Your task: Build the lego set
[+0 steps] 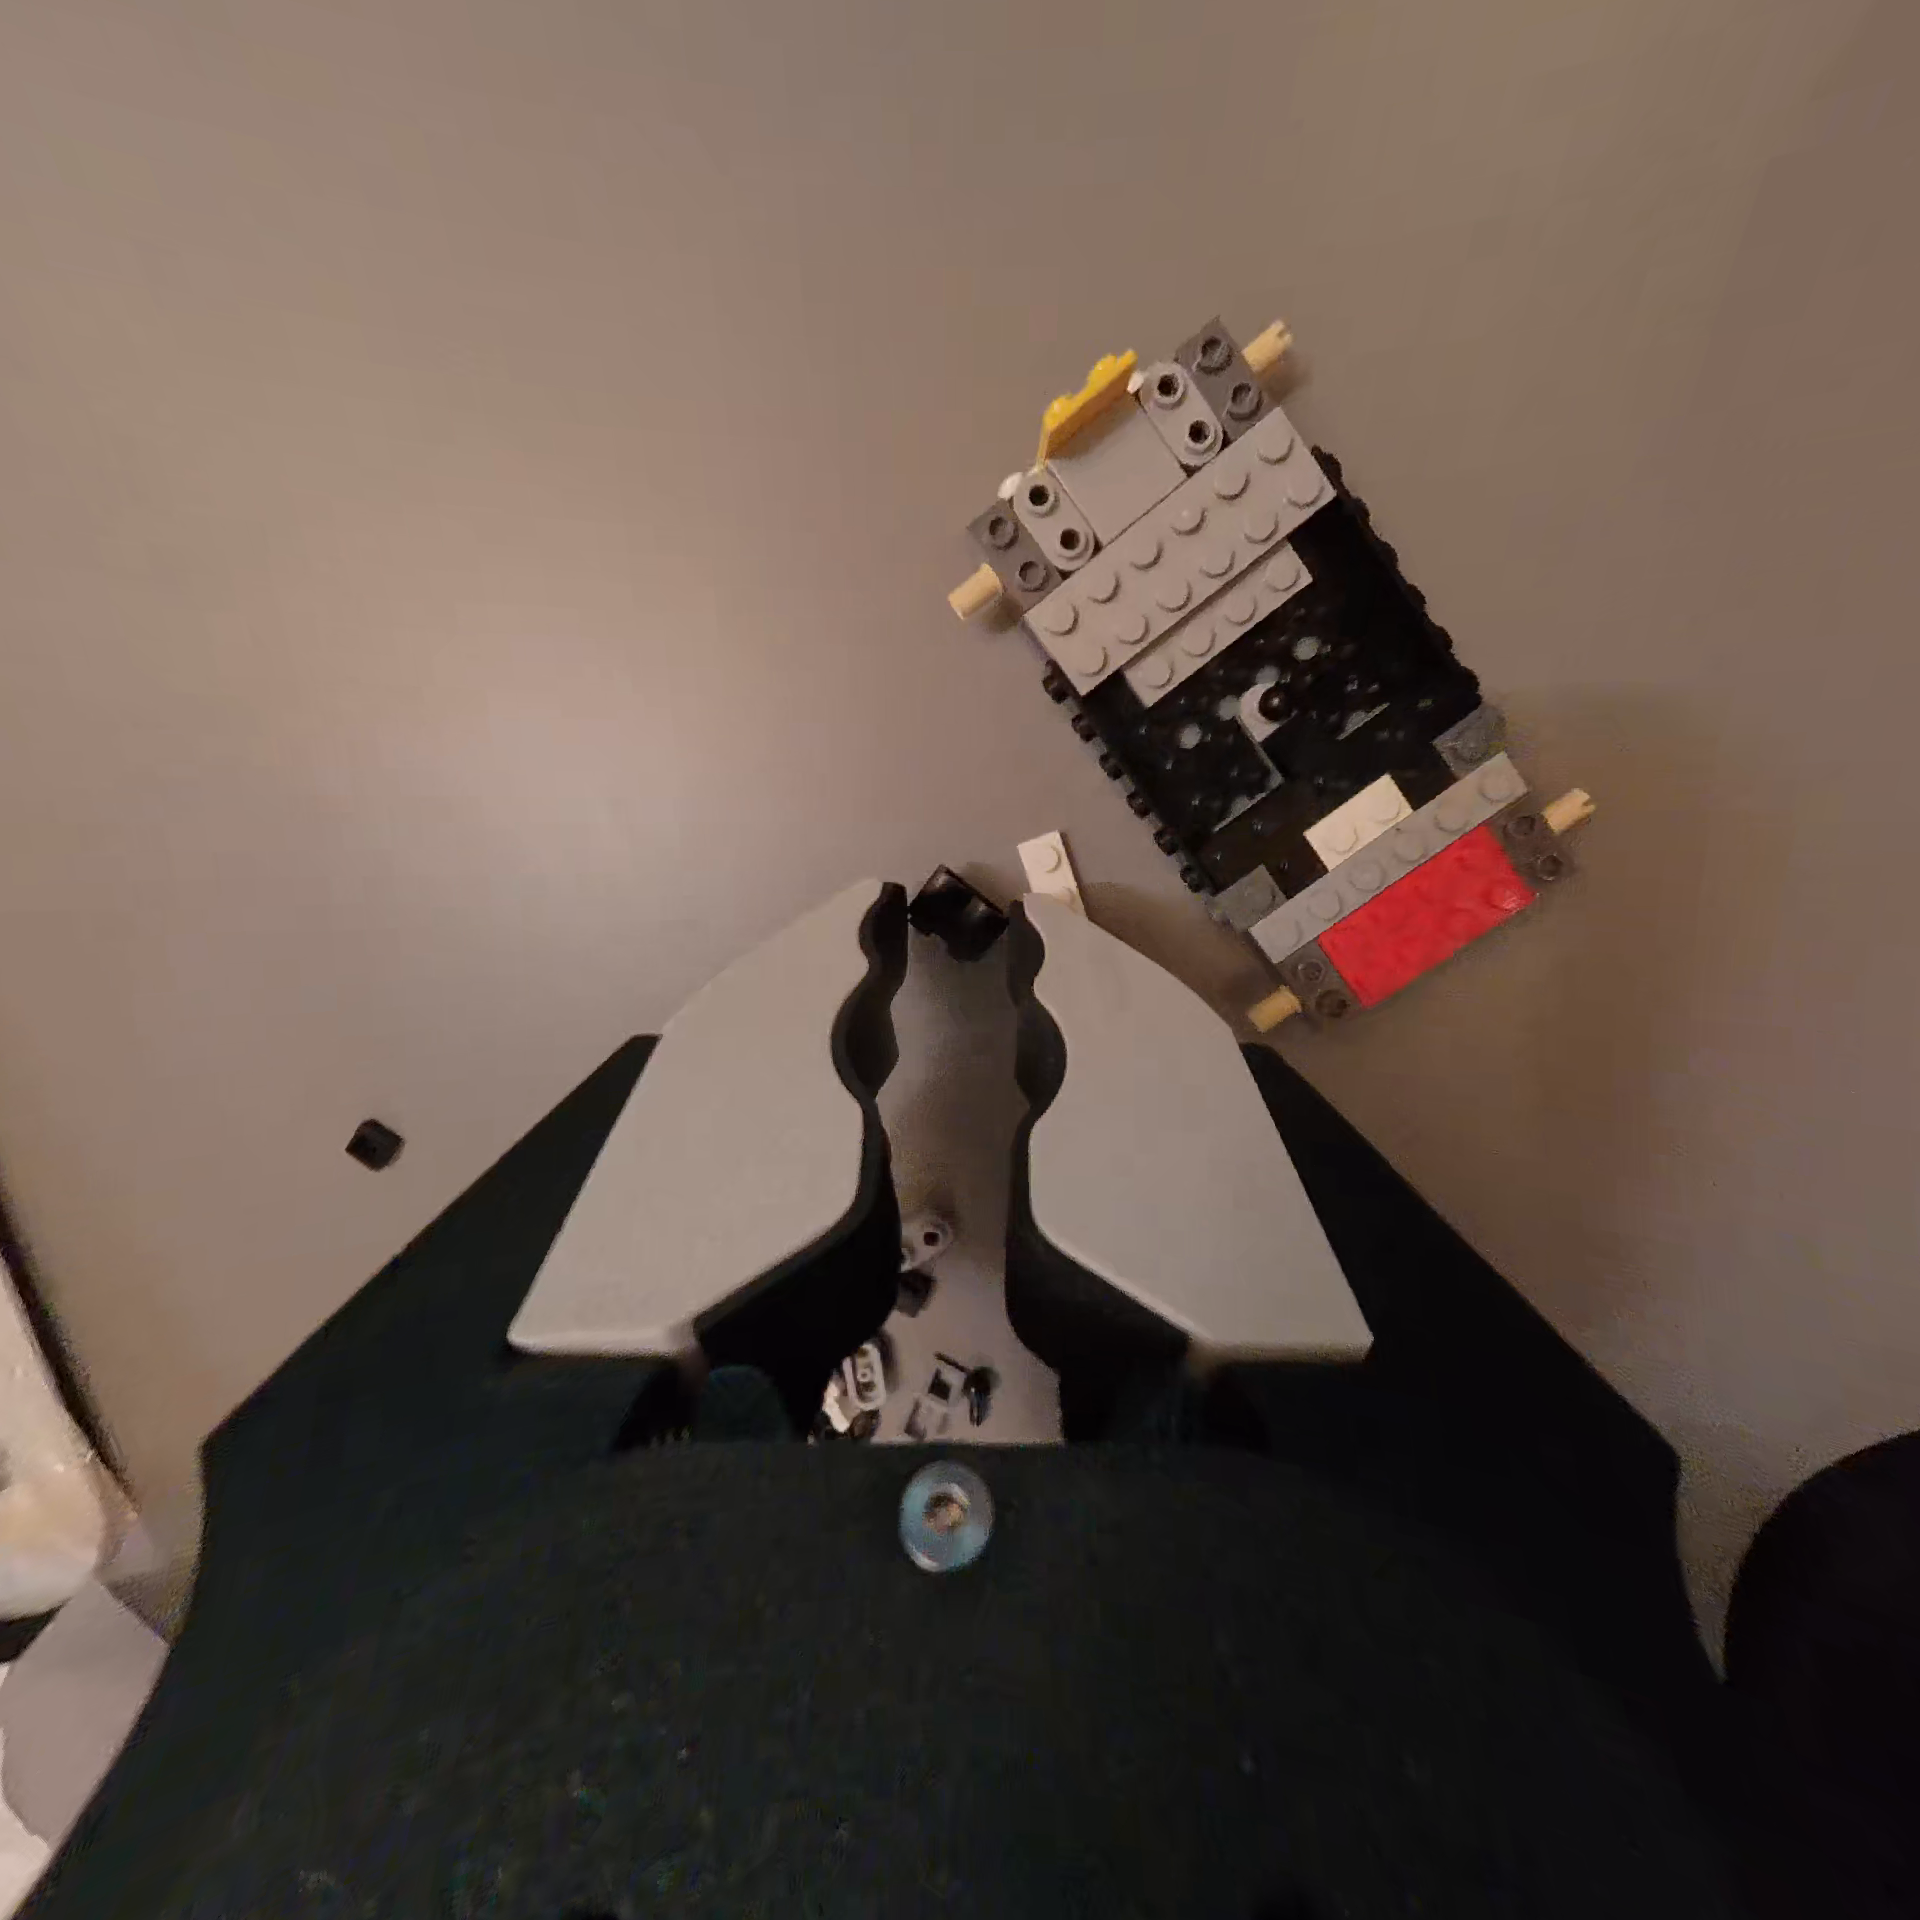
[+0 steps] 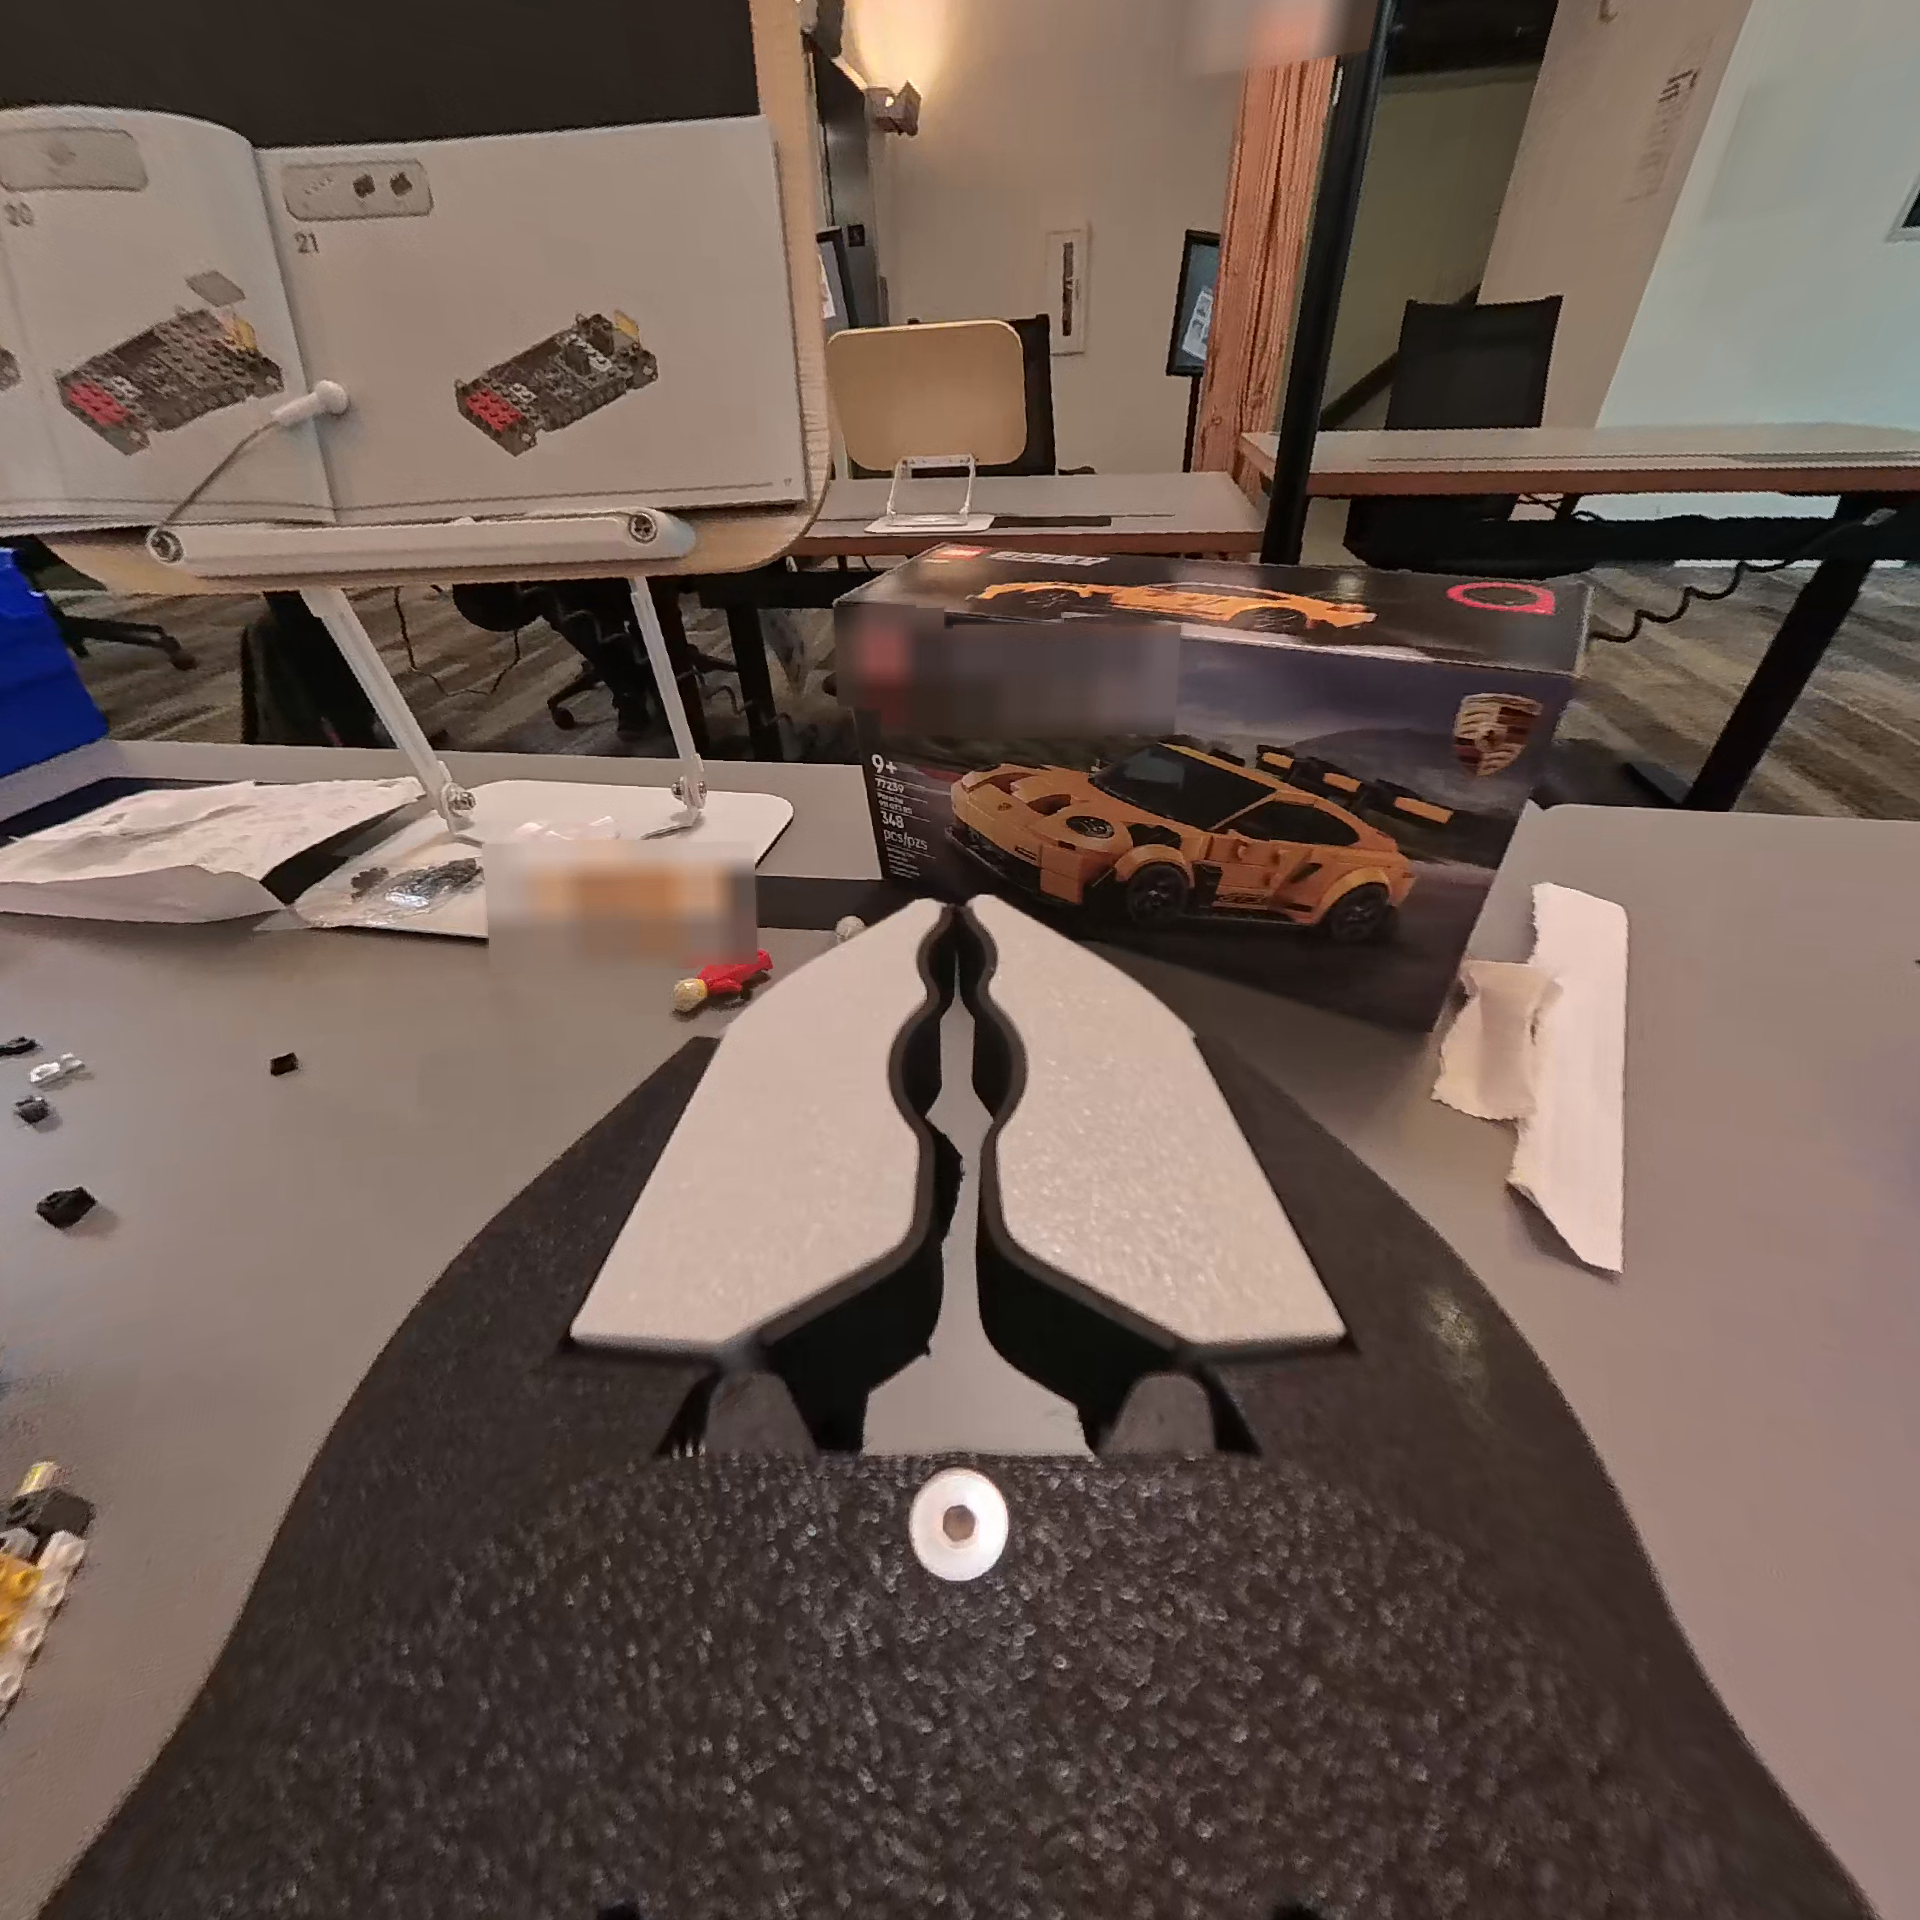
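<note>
One partly built car chassis point(image 1: 1273, 675), one set box point(image 2: 1205, 779), one instruction booklet point(image 2: 395, 322), two hand-held grippers

The left wrist view is looking dim and warm, the table point(image 1: 520, 520) glowing softly at center and darkening toward 6 o'clock. The right wrist view is showing brighter, with a wall lamp point(image 2: 894, 104) glaring at 12 o'clock. Edges are bending and blurring at 9 o'clock.

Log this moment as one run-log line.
left tool: open, at small black piece | right tool: shut, empty, facing set box | chassis: on table, untouched
</note>
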`<state>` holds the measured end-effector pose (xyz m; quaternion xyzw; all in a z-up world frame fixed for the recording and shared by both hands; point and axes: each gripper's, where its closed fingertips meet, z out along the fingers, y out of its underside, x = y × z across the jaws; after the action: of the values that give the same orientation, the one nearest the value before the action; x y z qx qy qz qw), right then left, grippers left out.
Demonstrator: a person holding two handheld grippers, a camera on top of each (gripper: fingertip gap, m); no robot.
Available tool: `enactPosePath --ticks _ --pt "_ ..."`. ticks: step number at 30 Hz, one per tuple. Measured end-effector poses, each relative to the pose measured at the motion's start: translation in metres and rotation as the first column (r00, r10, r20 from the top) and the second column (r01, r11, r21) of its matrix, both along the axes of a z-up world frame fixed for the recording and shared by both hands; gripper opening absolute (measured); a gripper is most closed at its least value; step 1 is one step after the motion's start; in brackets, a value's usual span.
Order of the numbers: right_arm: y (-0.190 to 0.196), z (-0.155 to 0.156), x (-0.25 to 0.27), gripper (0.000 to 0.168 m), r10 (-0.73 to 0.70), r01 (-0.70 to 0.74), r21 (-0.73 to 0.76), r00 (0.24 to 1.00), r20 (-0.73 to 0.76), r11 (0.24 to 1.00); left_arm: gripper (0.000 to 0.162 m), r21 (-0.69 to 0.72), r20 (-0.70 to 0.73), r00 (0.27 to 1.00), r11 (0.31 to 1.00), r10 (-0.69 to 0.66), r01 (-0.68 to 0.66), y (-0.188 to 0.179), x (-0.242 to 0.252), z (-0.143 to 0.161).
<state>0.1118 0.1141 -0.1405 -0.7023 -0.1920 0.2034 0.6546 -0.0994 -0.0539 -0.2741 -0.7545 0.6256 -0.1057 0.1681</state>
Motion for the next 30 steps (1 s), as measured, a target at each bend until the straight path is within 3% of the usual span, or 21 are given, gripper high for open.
enactPosePath --ticks 4,10,18,21,24,30 --pt "0.000 -0.003 0.011 0.000 -0.013 0.013 -0.011 1.000 -0.013 1.000 0.022 -0.055 -0.013 0.999 0.998 -0.031 0.030 -0.002 0.002 -0.004" --pt "0.001 -0.004 0.011 0.000 -0.007 0.007 -0.012 1.000 -0.009 1.000 0.028 -0.018 0.024 1.000 1.000 0.000 0.000 0.000 0.003 0.005" --pt "-0.001 -0.003 0.009 0.000 0.003 -0.003 -0.005 1.000 -0.010 1.000 0.023 0.118 0.214 0.961 0.972 0.173 -0.201 0.005 0.002 0.043" --pt "-0.001 -0.003 0.008 0.000 0.004 -0.004 -0.002 1.000 -0.007 1.000 0.014 0.178 0.372 0.893 0.925 0.253 -0.336 0.006 0.002 0.067" --pt "-0.003 -0.004 0.005 0.000 0.016 -0.016 -0.007 1.000 -0.001 1.000 0.000 0.237 0.571 0.776 0.852 0.267 -0.467 0.003 0.000 0.096" --pt "-0.007 -0.004 -0.001 0.000 0.035 -0.035 0.003 0.999 0.015 0.999 0.000 0.227 0.786 0.548 0.691 0.286 -0.686 -0.020 -0.021 0.133"
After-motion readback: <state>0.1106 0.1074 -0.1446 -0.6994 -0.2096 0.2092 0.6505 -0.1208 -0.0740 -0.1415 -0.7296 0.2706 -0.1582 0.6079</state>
